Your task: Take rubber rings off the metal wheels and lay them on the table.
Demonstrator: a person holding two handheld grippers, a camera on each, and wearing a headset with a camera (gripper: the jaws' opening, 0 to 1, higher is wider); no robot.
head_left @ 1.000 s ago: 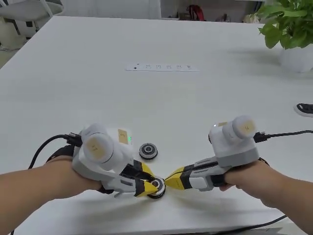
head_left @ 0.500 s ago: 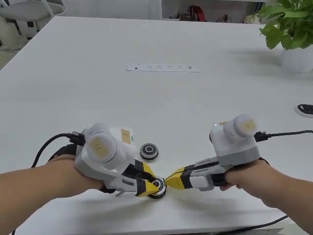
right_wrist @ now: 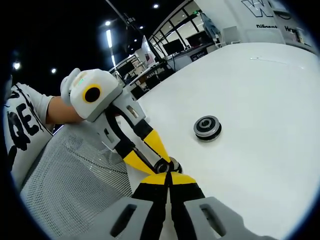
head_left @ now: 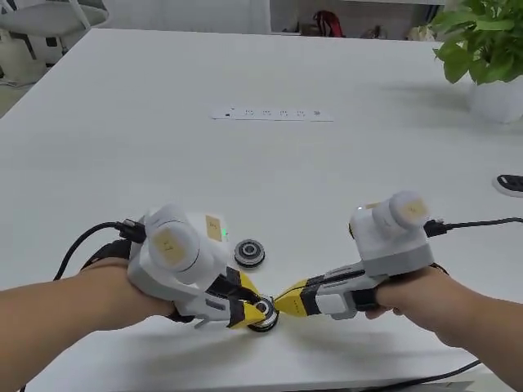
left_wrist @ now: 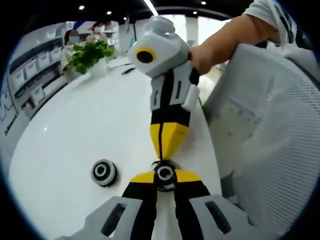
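Wheel (left_wrist: 164,173) inside left hand-held gripper (left_wrist: 165,177)

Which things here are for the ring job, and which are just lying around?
For the job:
- held wheel
- second wheel
- left gripper
- right gripper

Just lying around:
- power strip
- potted plant

A white power strip (head_left: 271,113) lies at 12 o'clock. A leafy potted plant (head_left: 478,41) stands at 2 o'clock, a small dark object (head_left: 511,184) at 3 o'clock, a chair (head_left: 49,16) at 10 o'clock.
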